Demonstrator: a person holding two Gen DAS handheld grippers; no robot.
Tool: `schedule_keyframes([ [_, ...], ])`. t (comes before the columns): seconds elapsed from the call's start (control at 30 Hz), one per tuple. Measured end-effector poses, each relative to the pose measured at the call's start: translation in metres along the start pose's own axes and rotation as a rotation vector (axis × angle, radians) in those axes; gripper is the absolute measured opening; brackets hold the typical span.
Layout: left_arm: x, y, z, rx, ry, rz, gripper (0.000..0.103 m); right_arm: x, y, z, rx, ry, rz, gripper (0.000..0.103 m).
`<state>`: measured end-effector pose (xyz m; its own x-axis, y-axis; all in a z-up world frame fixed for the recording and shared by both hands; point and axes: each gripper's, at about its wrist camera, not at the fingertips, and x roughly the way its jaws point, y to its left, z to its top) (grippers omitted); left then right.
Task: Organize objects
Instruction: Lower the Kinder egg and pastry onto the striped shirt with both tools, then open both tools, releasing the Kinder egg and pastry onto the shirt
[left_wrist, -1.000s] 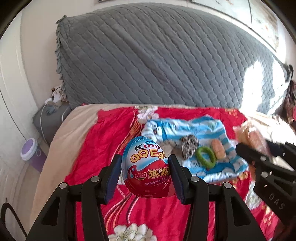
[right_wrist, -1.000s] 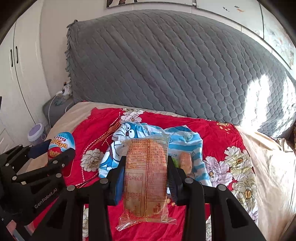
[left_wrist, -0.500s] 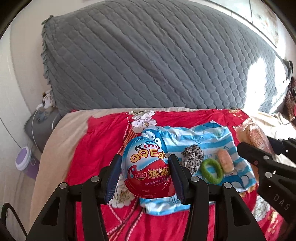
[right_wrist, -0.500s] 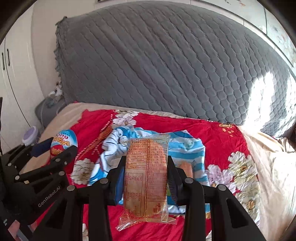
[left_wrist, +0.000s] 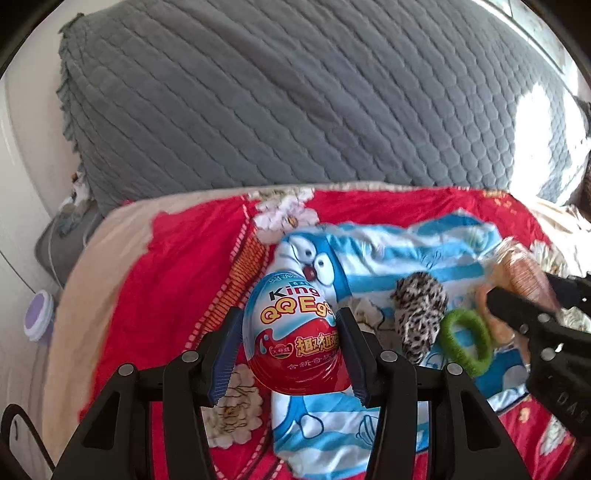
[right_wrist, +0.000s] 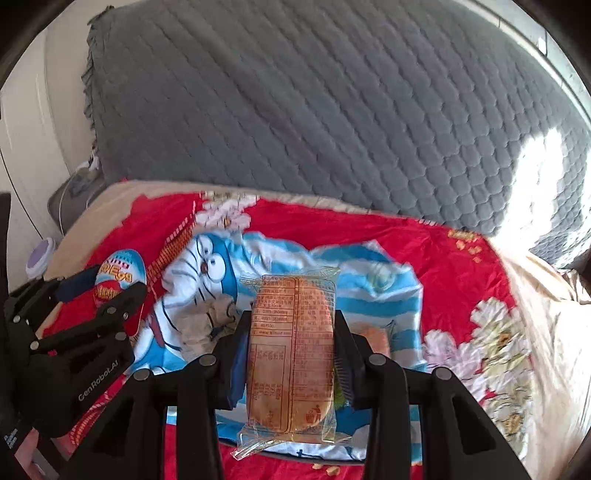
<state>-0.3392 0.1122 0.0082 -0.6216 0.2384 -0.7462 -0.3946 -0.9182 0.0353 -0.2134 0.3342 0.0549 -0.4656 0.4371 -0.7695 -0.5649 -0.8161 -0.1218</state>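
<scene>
My left gripper (left_wrist: 291, 347) is shut on a red, white and blue King QQ Egg (left_wrist: 295, 336), held above the near left part of a blue-and-white striped cartoon cloth (left_wrist: 376, 254). My right gripper (right_wrist: 290, 350) is shut on a clear-wrapped orange bread packet (right_wrist: 291, 354), held above the same cloth (right_wrist: 373, 291). On the cloth lie a leopard-print scrunchie (left_wrist: 419, 314), a green hair ring (left_wrist: 465, 343) and a small orange bun (right_wrist: 375, 338). The egg also shows in the right wrist view (right_wrist: 120, 282), at the left. The bread packet shows at the right edge of the left wrist view (left_wrist: 524, 273).
The cloth lies on a red floral bedspread (left_wrist: 177, 280) over a beige bed. A big grey quilted headboard cover (left_wrist: 295, 103) stands behind. A grey nightstand (left_wrist: 64, 240) and a purple-lidded container (left_wrist: 38, 319) are off the bed's left side. Sunlight falls on the right.
Both grippers have moved forward and lower towards the cloth, still holding the egg and the bread packet. The cloth and the things on it look larger and nearer.
</scene>
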Motion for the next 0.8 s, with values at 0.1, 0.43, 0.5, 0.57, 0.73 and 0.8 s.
schedule_keyframes([
  [0.1, 0.019, -0.006, -0.01, 0.015, 0.018, 0.0, 0.053, 0.026, -0.001, -0.012, 0.01, 0.036, 0.009, 0.04],
  [0.43, 0.055, -0.024, -0.03, 0.068, 0.04, -0.005, 0.053, 0.092, -0.011, -0.043, 0.028, 0.119, -0.018, 0.04],
  [0.5, 0.056, -0.026, -0.031, 0.067, 0.038, -0.009, 0.053, 0.098, -0.013, -0.046, 0.034, 0.123, -0.024, 0.04],
  [0.57, 0.058, -0.027, -0.032, 0.074, 0.038, -0.012, 0.053, 0.103, -0.013, -0.048, 0.039, 0.13, -0.025, 0.04],
  [0.73, 0.061, -0.025, -0.033, 0.063, 0.038, -0.013, 0.054, 0.111, -0.016, -0.053, 0.061, 0.154, -0.023, 0.04],
  [0.8, 0.06, -0.027, -0.036, 0.076, 0.032, -0.006, 0.055, 0.113, -0.017, -0.055, 0.069, 0.157, -0.025, 0.04],
])
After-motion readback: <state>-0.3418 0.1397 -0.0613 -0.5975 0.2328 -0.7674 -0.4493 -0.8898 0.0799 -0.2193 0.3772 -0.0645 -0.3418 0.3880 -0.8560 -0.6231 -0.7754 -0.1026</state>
